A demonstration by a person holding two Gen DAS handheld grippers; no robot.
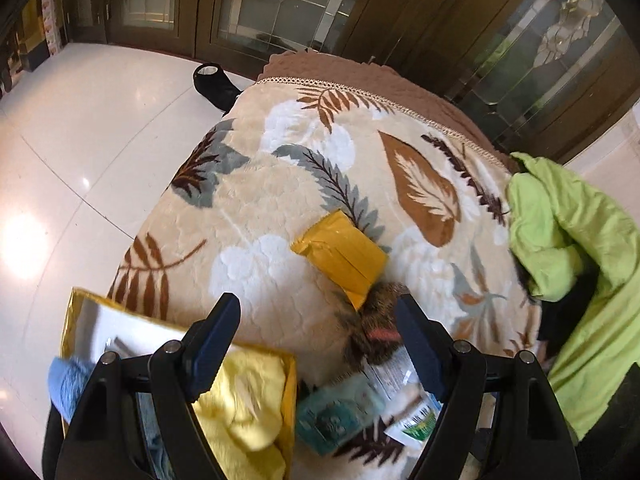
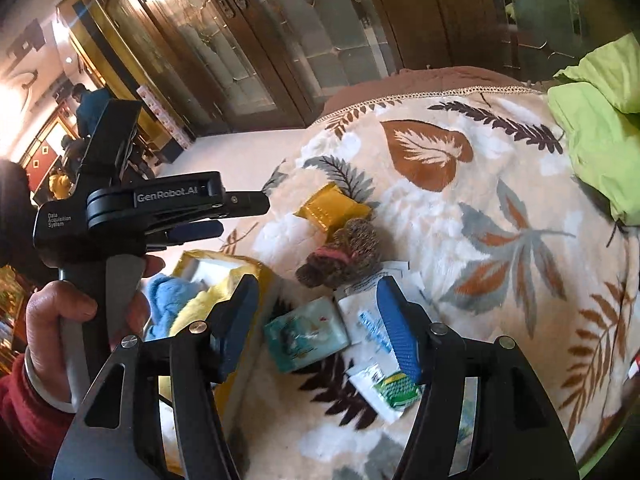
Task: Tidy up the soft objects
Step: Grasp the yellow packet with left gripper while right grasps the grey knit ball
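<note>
A gold box (image 1: 78,320) (image 2: 224,264) at the bed's near left edge holds a yellow cloth (image 1: 244,392) (image 2: 196,304) and a blue cloth (image 1: 68,380) (image 2: 168,296). On the leaf-patterned blanket (image 1: 280,184) lie a yellow packet (image 1: 340,256) (image 2: 332,210), a brown knitted toy (image 1: 372,320) (image 2: 344,252), a teal tissue pack (image 1: 336,412) (image 2: 306,338) and white sachets (image 2: 380,388). My left gripper (image 1: 320,344) is open above the box and tissue pack; it also shows in the right wrist view (image 2: 240,216). My right gripper (image 2: 316,324) is open over the tissue pack.
A lime green garment (image 1: 572,248) (image 2: 600,128) lies at the blanket's right side. White tiled floor (image 1: 80,140) is to the left. Dark wooden glass-door cabinets (image 1: 280,8) stand behind. A black shoe (image 1: 212,80) sits on the floor by the bed.
</note>
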